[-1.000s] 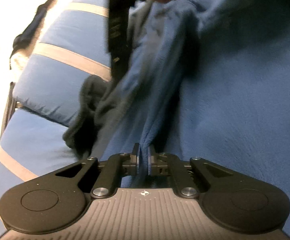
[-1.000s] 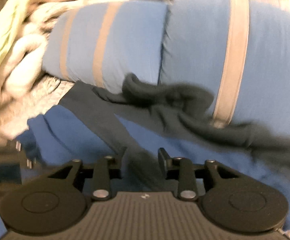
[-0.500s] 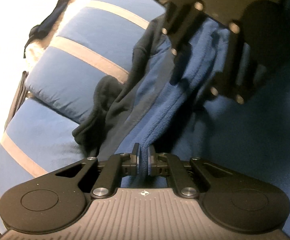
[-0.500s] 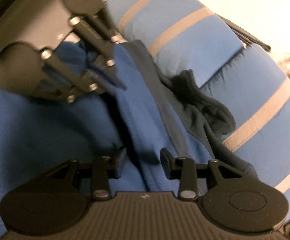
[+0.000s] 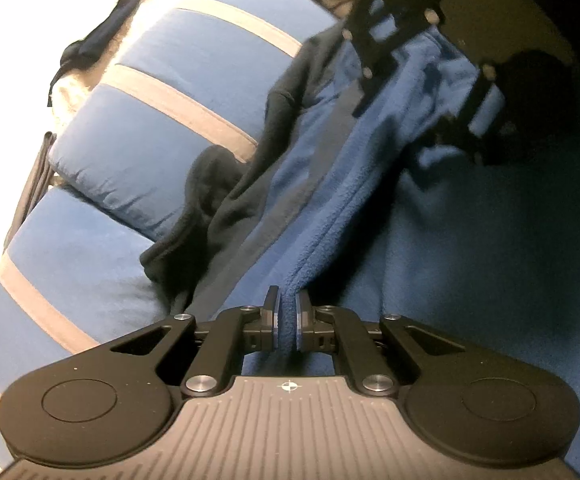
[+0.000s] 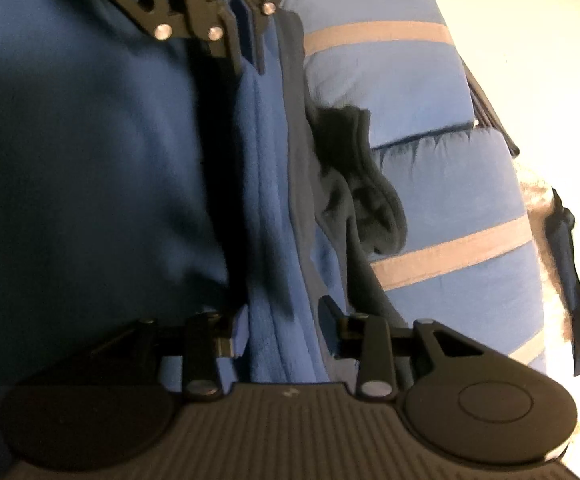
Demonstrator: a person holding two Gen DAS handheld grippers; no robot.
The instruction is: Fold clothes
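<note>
A blue fleece garment [image 5: 470, 260] lies spread out, with a raised folded edge running up beside a grey band [image 5: 322, 148] and a dark navy bunched part [image 5: 210, 188]. My left gripper [image 5: 287, 300] is shut on that raised edge, its jaws just beginning to ease while the pads still pinch the fleece. It also shows at the top of the right wrist view as left gripper [image 6: 246, 60]. Farther along the same edge, my right gripper [image 6: 284, 316] straddles the fleece [image 6: 90, 160]. Its jaws are closing, with a gap left at one finger. In the left wrist view the right gripper [image 5: 404, 128] sits at the upper right.
Blue cushions with tan stripes [image 5: 194, 92] bulge along the garment's far side, seen also as cushions [image 6: 390, 80]. A dark strap [image 6: 566, 248] lies beyond them on a bright pale surface. The navy bunched cloth [image 6: 366, 208] rests against the cushions.
My right gripper has rolled over and come down onto the fleece edge, opposite the left gripper. The left gripper has kept its hold and hardly moved.
</note>
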